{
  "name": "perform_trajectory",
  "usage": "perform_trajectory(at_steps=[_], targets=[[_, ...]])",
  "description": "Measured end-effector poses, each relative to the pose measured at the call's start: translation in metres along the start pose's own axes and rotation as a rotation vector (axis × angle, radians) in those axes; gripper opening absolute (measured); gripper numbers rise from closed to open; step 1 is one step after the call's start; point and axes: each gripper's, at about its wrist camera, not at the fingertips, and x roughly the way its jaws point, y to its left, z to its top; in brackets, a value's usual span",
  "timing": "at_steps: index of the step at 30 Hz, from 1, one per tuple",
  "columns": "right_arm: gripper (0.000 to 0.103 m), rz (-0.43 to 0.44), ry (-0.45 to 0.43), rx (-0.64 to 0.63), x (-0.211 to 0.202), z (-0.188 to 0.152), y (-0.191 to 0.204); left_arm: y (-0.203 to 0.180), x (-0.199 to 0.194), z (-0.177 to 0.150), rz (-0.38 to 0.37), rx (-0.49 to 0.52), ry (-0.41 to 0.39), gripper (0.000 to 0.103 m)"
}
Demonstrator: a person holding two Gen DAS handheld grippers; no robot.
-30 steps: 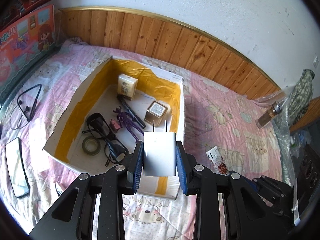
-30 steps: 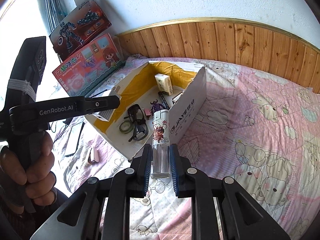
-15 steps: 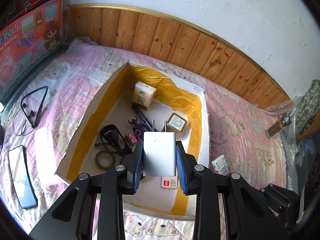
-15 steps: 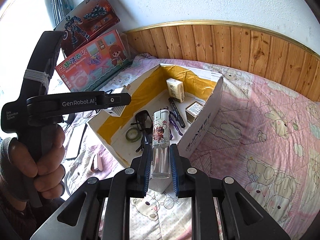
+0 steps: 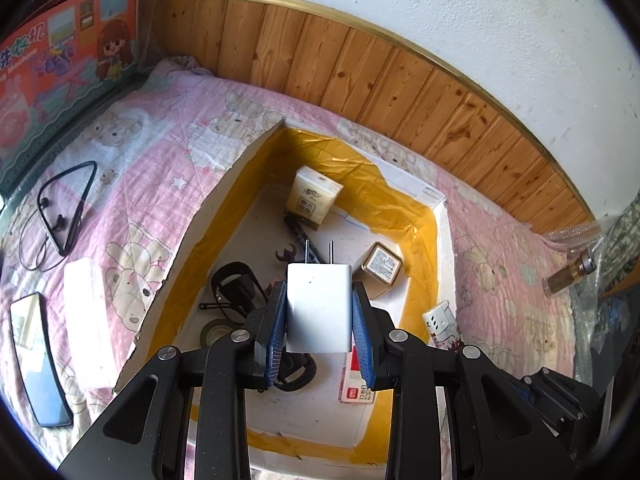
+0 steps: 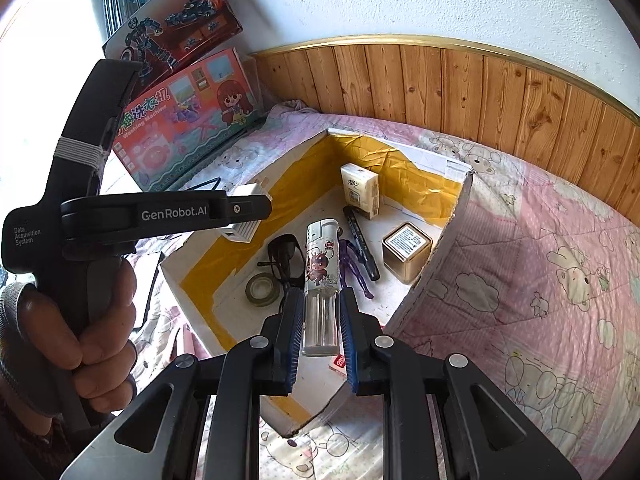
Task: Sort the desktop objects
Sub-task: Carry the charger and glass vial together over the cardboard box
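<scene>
while both grippers hang over the open cardboard box (image 5: 224, 216) on the pink quilt (image 5: 160, 152), each has something pinched between its blue pads. the left gripper (image 5: 320, 316) clamps a white charger plug (image 5: 319, 308) by its sides, prongs pointing away from the camera, above the middle of the box. the right gripper (image 6: 322, 320) squeezes a clear lighter (image 6: 321, 276) with a cartoon print, its lower end between the pads and its white cap pointing toward the box floor. inside the box lie a tissue pack (image 5: 314, 202) near the far wall, a small gold tin (image 5: 380, 270) beside the right wall, dark glasses (image 6: 285, 258), a roll of tape (image 6: 262, 289), a black pen (image 6: 360, 246), a purple toy figure (image 6: 354, 270) and a red and white card (image 5: 358, 380) near the front. a second cartoon lighter (image 5: 440, 324) shows at the right wall of the box, though whether it is inside cannot be told. left of the box, on the quilt, rest a phone (image 5: 38, 360), a white flat block (image 5: 86, 320) and a neckband earphone (image 5: 64, 208). a hand (image 6: 84, 320) grips the left gripper's handle.
</scene>
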Motion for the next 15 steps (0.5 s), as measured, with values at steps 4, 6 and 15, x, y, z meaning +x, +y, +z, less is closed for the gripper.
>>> perform_trajectory(at_steps=[4, 6, 15], targets=[[0.02, -0.009, 0.015, -0.004, 0.012, 0.012, -0.004, -0.003, 0.011, -0.002, -0.005, 0.014, 0.036, 0.031], [0.02, -0.013, 0.022, -0.007, 0.018, 0.019, -0.007, -0.006, 0.014, -0.004, -0.008, 0.023, 0.05, 0.031], [0.02, -0.022, 0.056, 0.006, 0.051, 0.051, -0.016, -0.011, 0.022, -0.011, -0.025, 0.05, 0.096, 0.031]])
